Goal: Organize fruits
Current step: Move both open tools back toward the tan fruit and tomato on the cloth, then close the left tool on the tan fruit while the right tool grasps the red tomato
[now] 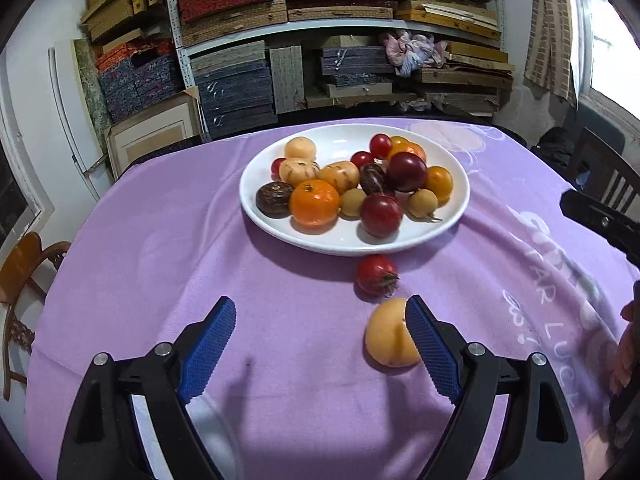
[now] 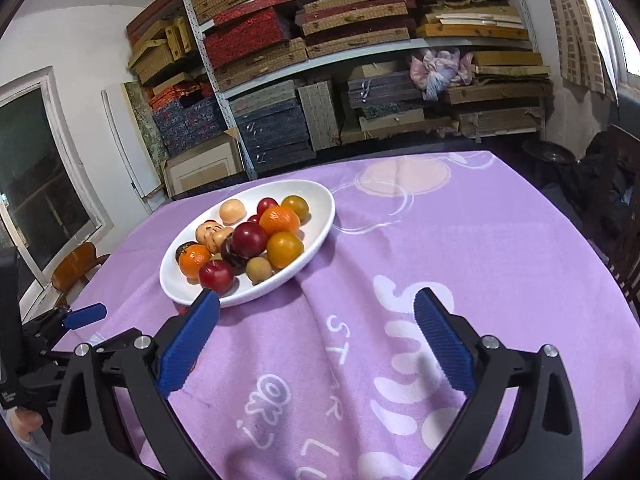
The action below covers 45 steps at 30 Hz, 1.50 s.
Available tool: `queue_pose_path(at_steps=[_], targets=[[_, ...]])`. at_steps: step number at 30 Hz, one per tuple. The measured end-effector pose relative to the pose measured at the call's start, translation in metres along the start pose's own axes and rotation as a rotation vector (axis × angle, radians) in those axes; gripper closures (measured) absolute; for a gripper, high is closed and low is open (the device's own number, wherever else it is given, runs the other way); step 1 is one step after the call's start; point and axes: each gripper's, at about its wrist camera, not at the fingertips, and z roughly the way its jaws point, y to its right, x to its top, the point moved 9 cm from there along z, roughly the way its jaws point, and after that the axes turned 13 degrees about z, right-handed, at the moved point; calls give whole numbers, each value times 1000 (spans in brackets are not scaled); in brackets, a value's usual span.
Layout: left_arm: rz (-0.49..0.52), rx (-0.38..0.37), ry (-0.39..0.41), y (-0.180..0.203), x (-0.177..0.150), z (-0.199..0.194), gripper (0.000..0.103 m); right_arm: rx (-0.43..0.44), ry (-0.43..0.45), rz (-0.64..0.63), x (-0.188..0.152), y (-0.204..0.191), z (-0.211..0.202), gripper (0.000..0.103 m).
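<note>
A white plate [image 1: 256, 216] on the purple tablecloth holds several fruits: orange, dark red, yellow and tan ones. In front of it on the cloth lie a red fruit [image 1: 377, 275] and a pale orange fruit [image 1: 386, 334], which is partly hidden by one blue finger [image 1: 430, 344]. My left gripper [image 1: 320, 308] is open, with only cloth between its pads. In the right wrist view my right gripper [image 2: 318, 298] is open over bare cloth, and its left fingertip overlaps the plate's [image 2: 320, 204] near rim. The left gripper [image 2: 84, 316] shows at that view's left edge.
Shelves [image 1: 340, 24] stacked with flat boxes stand behind the table. Wooden chairs stand at the left [image 1: 24, 264] and right [image 1: 608, 176]. A person's hand [image 1: 626, 352] shows at the right edge. The cloth [image 2: 400, 240] carries white lettering and folds near the plate.
</note>
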Motion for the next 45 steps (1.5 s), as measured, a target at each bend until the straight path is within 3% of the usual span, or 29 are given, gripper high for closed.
queue_pose_path(at_steps=[5, 16, 21, 27, 28, 30, 37, 40, 42, 44, 45], targets=[[34, 19, -22, 17, -3, 15, 15, 27, 2, 45, 5, 9, -5, 7], [31, -32, -40, 37, -8, 37, 15, 31, 1, 34, 7, 4, -7, 7], [-3, -100, -44, 37, -8, 41, 39, 27, -12, 31, 5, 4, -6, 7], [-20, -127, -44, 37, -11, 43, 41, 27, -35, 19, 0, 1, -2, 7], [-11, -119, -33, 36, -10, 41, 49, 29, -46, 11, -3, -1, 0, 7], [13, -81, -33, 31, -12, 38, 58, 30, -71, -28, -11, -10, 4, 7], [-49, -60, -49, -13, -42, 24, 58, 57, -178, -253, -60, -66, 18, 7], [-65, -37, -51, -29, -53, 19, 58, 35, -189, -346, -75, -90, 28, 7], [-107, -61, -50, -37, -58, 19, 58, 14, -202, -392, -81, -104, 38, 7], [-132, -80, -55, -40, -62, 19, 57, -8, -228, -417, -86, -115, 52, 10], [-136, -85, -62, -41, -63, 20, 57, -12, -242, -419, -87, -118, 59, 18]])
